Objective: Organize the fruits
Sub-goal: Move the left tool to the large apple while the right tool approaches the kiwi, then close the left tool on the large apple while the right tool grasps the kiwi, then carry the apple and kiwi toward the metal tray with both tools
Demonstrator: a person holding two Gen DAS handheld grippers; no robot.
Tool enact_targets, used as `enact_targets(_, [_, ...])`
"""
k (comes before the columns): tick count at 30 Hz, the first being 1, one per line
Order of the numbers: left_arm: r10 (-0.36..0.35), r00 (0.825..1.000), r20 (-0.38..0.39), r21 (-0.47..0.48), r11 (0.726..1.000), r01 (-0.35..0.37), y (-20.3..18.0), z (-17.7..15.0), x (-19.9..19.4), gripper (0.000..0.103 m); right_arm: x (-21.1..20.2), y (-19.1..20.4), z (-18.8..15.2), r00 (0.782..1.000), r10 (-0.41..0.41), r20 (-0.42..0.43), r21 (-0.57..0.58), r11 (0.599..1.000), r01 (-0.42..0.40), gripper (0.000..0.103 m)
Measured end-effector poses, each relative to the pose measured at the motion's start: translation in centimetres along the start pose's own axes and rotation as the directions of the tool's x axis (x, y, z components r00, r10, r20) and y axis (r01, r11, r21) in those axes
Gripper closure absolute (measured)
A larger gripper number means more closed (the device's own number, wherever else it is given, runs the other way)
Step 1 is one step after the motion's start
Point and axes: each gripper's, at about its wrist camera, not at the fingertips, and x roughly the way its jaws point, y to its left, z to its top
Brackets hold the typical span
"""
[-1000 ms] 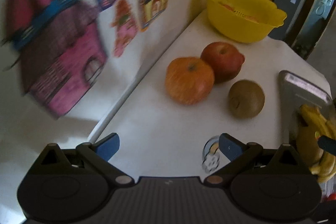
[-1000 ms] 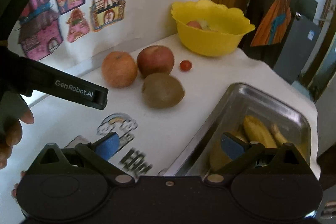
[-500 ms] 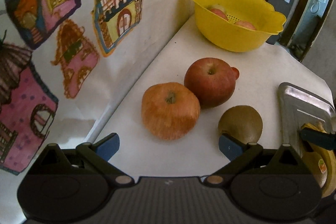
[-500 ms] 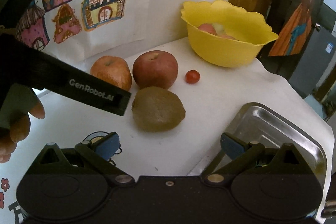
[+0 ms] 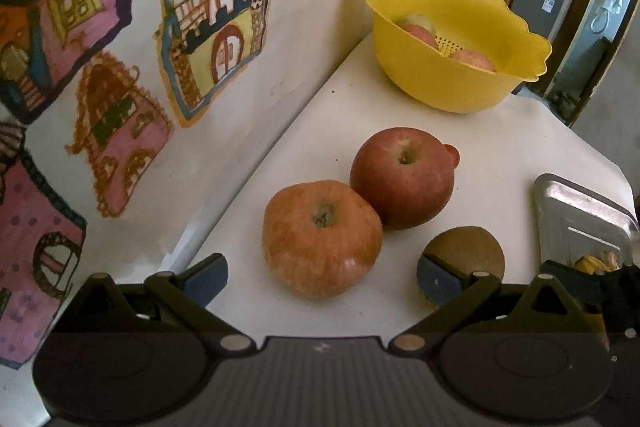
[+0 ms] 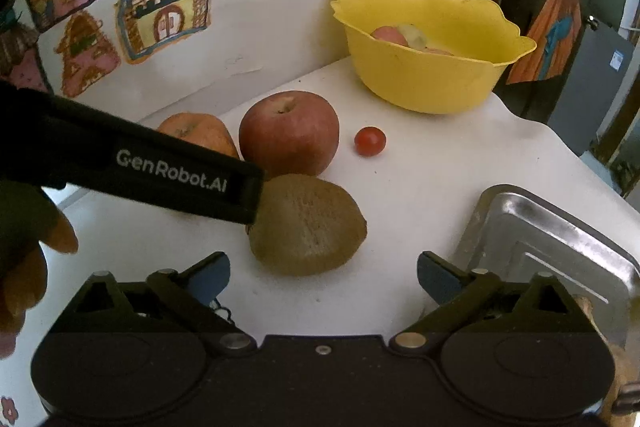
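While the right tool [image 6: 323, 277] narrows around nothing, the left tool [image 5: 320, 279] gapes wide; kiwi [image 6: 307, 225] untouched.

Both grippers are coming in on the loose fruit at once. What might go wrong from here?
1. The left gripper reaches across beside the kiwi, which lies ahead of the right gripper as its jaws close with nothing between them; the two may collide.
2. The orange apple touches the red apple; grasping one could roll the other.

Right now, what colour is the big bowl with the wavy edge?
Yellow. The bowl shows best in the right wrist view.
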Motion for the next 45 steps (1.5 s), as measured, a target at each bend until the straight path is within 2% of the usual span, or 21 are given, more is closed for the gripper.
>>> enact_targets(7, [-0.018,1.000,0.016,-0.004,1.000,0.018,0.2,0.5,0.2,0.004,1.2,0.0,0.5,1.000,-0.003,0.010,0.017,1.000,0.003,0.014])
enact_targets(17, [-0.050,0.999,0.002,-0.030,0.998,0.050,0.4,0.9,1.2,0.018,2.3,-0.3,0.8,0.999,0.041,0.019,0.060,0.997,-0.042,0.020])
enact_targets(29, [-0.055,0.998,-0.012,-0.061,0.997,0.054,1.1,0.9,1.7,0.031,2.4,0.0,0.5,0.998,0.039,0.047,0.058,0.997,-0.041,0.032])
enact_targets(45, [-0.062,0.998,-0.017,-0.090,0.994,0.060,1.8,-0.5,0.5,0.032,1.1,0.3,-0.6,0.998,0.044,0.054,0.048,0.998,-0.046,0.033])
